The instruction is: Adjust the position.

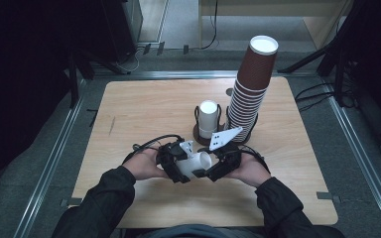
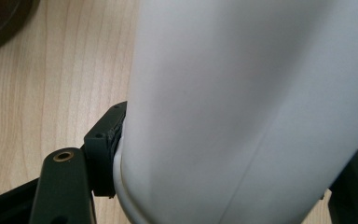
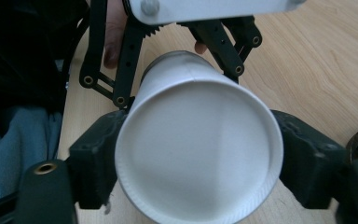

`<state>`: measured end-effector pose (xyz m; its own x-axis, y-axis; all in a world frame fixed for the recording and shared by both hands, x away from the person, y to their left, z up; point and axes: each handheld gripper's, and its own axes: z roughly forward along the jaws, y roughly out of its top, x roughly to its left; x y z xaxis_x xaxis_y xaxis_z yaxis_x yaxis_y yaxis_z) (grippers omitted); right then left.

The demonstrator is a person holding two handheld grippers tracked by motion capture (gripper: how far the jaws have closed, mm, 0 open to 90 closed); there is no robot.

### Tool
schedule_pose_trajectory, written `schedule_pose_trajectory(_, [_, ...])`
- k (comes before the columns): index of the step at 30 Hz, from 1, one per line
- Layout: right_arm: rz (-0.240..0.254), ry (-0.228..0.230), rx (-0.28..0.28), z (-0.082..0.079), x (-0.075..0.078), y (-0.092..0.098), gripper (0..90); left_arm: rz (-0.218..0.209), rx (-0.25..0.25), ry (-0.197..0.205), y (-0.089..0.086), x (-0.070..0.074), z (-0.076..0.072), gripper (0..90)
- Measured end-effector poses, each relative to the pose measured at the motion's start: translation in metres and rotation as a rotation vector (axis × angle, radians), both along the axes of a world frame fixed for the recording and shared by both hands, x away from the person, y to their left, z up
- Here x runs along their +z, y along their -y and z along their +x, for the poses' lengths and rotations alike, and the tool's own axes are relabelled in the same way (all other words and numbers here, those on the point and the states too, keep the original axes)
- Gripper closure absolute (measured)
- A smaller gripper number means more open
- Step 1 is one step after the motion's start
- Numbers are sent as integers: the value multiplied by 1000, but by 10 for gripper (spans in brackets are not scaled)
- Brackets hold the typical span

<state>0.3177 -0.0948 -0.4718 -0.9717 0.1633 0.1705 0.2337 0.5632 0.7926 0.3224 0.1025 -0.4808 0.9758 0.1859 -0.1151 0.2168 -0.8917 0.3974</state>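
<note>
Two tools meet over the near middle of the counter (image 1: 129,114), one in each hand, and between them lies one white cup (image 1: 197,163) on its side. The left tool (image 1: 178,163) pinches the cup across its body; in the left gripper view a black pad (image 2: 103,140) presses the cup's wall (image 2: 242,107) just above the rolled rim. The right tool (image 3: 193,156) stands at the cup's other end, its jaws spread wide, one on each side of the round end (image 3: 198,154) facing its camera. They seem to touch the rim on both sides, though I cannot tell whether they press it.

Beyond the tools, one dark round holder (image 1: 198,133) carries a second white cup (image 1: 208,118), upright. Just beside it, on the right, rises one tall leaning stack of brown cups (image 1: 250,84), too many to count.
</note>
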Motion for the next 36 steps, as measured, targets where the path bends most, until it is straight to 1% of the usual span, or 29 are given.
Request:
schedule_pose_trajectory(1, [-3, 2, 4, 0, 0, 0, 275, -8, 1, 1, 0, 0, 0, 280])
schedule_pose_trajectory(2, [-5, 9, 6, -1, 0, 0, 329, -13, 1, -2, -1, 1, 0, 279])
schedule_pose_trajectory(3, [-1, 10, 18, -2, 1, 1, 343, -18, -4, -3, -1, 2, 0, 278])
schedule_pose_trajectory(4, [-2, 14, 17, -3, 2, 1, 346, -24, -5, 1, -2, 2, 0, 279])
schedule_pose_trajectory(6, [-8, 10, 20, -3, 5, 1, 351, -29, -5, -8, -2, 4, -1, 278])
schedule_pose_trajectory(7, [3, 7, 24, -3, 5, 2, 351, -35, -7, -1, -3, 5, -1, 269])
schedule_pose_trajectory(10, [7, 9, 28, -3, 5, 2, 348, -41, -7, -2, -3, 4, -1, 252])
schedule_pose_trajectory(11, [11, 18, 31, -2, 6, 2, 347, -44, -14, -3, -3, 4, -2, 224])
schedule_pose_trajectory(12, [8, 16, 30, -3, 6, 3, 346, -45, -12, 0, -3, 4, -2, 189])
schedule_pose_trajectory(14, [13, 25, 32, -2, 5, 3, 340, -50, -7, -17, -4, 5, -1, 155])
schedule_pose_trajectory(15, [11, 32, 30, -2, 4, 4, 338, -58, -6, -9, -4, 6, -1, 130])
schedule_pose_trajectory(16, [12, 33, 30, -2, 3, 5, 337, -59, -6, 17, -5, 7, -2, 114])
schedule_pose_trajectory(17, [17, 30, 29, -2, 3, 6, 338, -68, 1, 25, -6, 7, -2, 88])
schedule_pose_trajectory(18, [16, 26, 25, -2, 3, 7, 338, -78, 3, 30, -8, 7, -2, 71])
schedule_pose_trajectory(20, [17, 33, 24, -2, 3, 8, 338, -98, 10, 37, -11, 8, -2, 37])
schedule_pose_trajectory(21, [16, 31, 21, -2, 3, 8, 338, -102, 13, 36, -12, 9, -2, 31])
schedule_pose_trajectory(22, [13, 35, 14, -2, 2, 9, 338, -111, 9, 25, -14, 9, -1, 20])
schedule_pose_trajectory(23, [13, 35, 14, -2, 2, 9, 338, -120, 6, 14, -16, 9, -1, 20])
schedule_pose_trajectory(25, [10, 34, 11, -1, 1, 10, 338, -132, 19, 14, -18, 9, -1, 15])
schedule_pose_trajectory(26, [11, 34, 6, 0, 0, 12, 338, -150, 33, 12, -21, 10, -1, 16])
schedule_pose_trajectory(27, [10, 28, 0, 0, 0, 13, 338, -150, 33, 12, -21, 10, -1, 16])
schedule_pose_trajectory(32, [19, 31, -11, 0, 1, 16, 338, -174, 49, 24, -27, 14, -1, 16])
schedule_pose_trajectory(35, [24, 34, -15, 1, 2, 18, 338, -190, 77, 6, -31, 16, 0, 16])
schedule_pose_trajectory(36, [29, 39, -22, 1, 2, 19, 338, -196, 83, 7, -32, 16, 1, 16])
